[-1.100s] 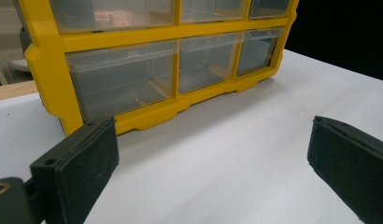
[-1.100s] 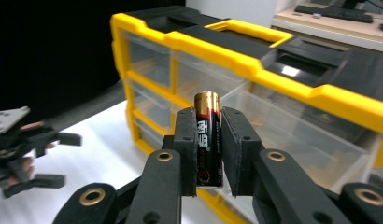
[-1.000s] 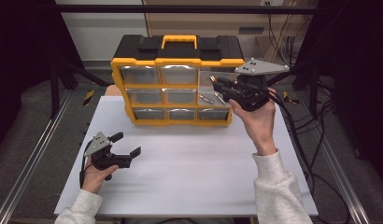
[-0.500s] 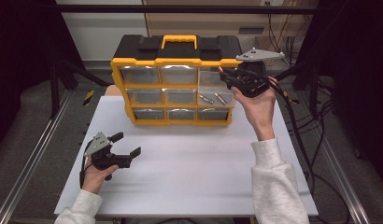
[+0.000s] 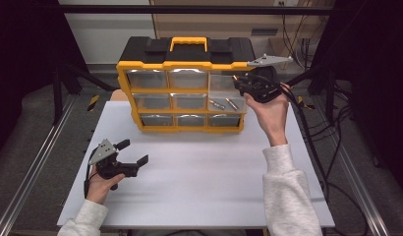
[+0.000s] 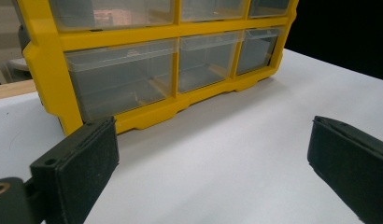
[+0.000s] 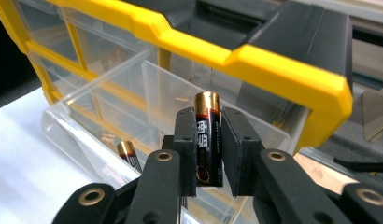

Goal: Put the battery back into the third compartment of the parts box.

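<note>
Right tongs (image 7: 209, 154) pressed onto a battery (image 7: 208, 140) — held upright between the pads, gold cap uppermost, long axis running along the jaws. Positioned at the far right of the counter (image 5: 209, 182), level with the right-hand column of the yellow organizer (image 5: 182, 66). Pulled-out clear drawer (image 7: 133, 116) directly ahead of and below the held battery; open top facing up, near wall closest to the tongs. Second battery (image 7: 129, 156) already lying in the drawer below, slantwise. In the high view, two loose batteries (image 5: 224, 103) seen in that right-hand drawer, with the right tongs (image 5: 244, 83) just above and to the right of them. Judged: coming move turns on this one relation — drawer opening lies forward and down from the battery, so a short advance past the near wall, then a release. Upright battery likely to tip and roll on landing; laying it closer to flat beforehand advisable. Left tongs (image 6: 213, 172) spread wide, gripping nothing, low over the near left of the counter, well apart from the drawer and facing the organizer's bottom row. Right hand (image 5: 271, 110) plainly the nearer one.
</note>
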`<state>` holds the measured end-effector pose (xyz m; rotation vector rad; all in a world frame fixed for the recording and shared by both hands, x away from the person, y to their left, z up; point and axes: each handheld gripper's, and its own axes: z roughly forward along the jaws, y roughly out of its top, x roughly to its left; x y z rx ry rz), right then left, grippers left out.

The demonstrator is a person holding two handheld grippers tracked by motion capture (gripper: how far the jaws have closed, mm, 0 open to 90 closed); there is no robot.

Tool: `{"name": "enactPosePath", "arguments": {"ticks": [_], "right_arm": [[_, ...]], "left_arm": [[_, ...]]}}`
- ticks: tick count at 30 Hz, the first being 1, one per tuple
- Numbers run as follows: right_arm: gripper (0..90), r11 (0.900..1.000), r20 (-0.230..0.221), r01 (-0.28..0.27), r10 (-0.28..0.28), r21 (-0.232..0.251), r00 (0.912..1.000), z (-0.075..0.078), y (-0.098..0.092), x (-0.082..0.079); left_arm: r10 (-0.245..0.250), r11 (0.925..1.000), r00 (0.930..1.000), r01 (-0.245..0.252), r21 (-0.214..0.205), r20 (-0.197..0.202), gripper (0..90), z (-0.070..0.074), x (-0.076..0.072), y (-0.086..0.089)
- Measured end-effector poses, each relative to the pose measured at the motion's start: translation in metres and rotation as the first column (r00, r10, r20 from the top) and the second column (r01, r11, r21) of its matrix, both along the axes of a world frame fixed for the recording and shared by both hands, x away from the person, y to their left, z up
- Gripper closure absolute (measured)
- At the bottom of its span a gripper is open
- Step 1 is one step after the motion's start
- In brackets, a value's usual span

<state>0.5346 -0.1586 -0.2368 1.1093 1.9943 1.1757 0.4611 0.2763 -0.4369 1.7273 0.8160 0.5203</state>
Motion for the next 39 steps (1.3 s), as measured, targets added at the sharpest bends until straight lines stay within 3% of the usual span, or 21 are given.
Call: {"name": "enactPosePath", "arguments": {"ticks": [5, 9, 11, 14, 18, 23, 26, 31, 39], "right_arm": [[75.6, 0.9998, -0.022, 0.006, -0.007, -0.018, 0.9997, -0.006, -0.001, 0.002], [71.1, 0.9998, -0.005, 0.013, -0.013, -0.016, 0.9999, -0.006, -0.002, 0.001], [67.2, 0.9999, 0.012, 0.006, -0.007, 0.014, 0.9999, -0.003, -0.003, -0.001], [55.5, 0.9982, 0.068, -0.011, 0.007, 0.059, 0.9977, 0.002, -0.005, -0.009], [31.2, 0.9966, 0.139, -0.028, 0.017, 0.078, 0.9901, 0.003, -0.006, -0.023], [12.0, 0.9890, 0.176, -0.061, 0.036, 0.135, 0.9837, -0.004, -0.008, -0.043], [5.4, 0.9858, 0.161, -0.076, 0.051, 0.150, 0.9857, -0.016, -0.009, -0.053], [3.3, 0.9796, 0.144, -0.091, 0.066, 0.179, 0.9873, -0.044, -0.011, -0.066], [1.4, 0.9790, 0.082, -0.104, 0.090, 0.176, 0.9925, -0.103, -0.018, -0.077]], "left_arm": [[0.001, 1.0000, 1.0000, -0.001, 0.002, 0.004, 1.7, 0.001, -0.001, 0.000], [0.001, 1.0000, 1.0000, -0.001, 0.001, 0.008, 1.8, 0.001, -0.001, 0.000], [0.000, 1.0000, 1.0000, 0.000, 0.002, 0.003, 1.7, 0.001, -0.001, 0.000], [-0.002, 1.0000, 1.0000, 0.002, 0.006, 0.004, 1.7, 0.000, -0.001, -0.001], [-0.001, 1.0000, 1.0000, 0.001, 0.006, 0.006, 1.8, 0.001, -0.001, -0.001], [-0.002, 1.0000, 1.0000, 0.002, 0.008, 0.002, 1.7, 0.000, -0.001, -0.002], [-0.002, 1.0000, 1.0000, 0.002, 0.008, 0.002, 1.7, 0.000, -0.001, -0.001], [0.000, 1.0000, 1.0000, 0.000, 0.006, 0.003, 1.7, 0.000, -0.001, -0.001], [-0.004, 1.0000, 1.0000, 0.004, 0.005, 0.005, 1.7, 0.001, -0.001, -0.002]]}}
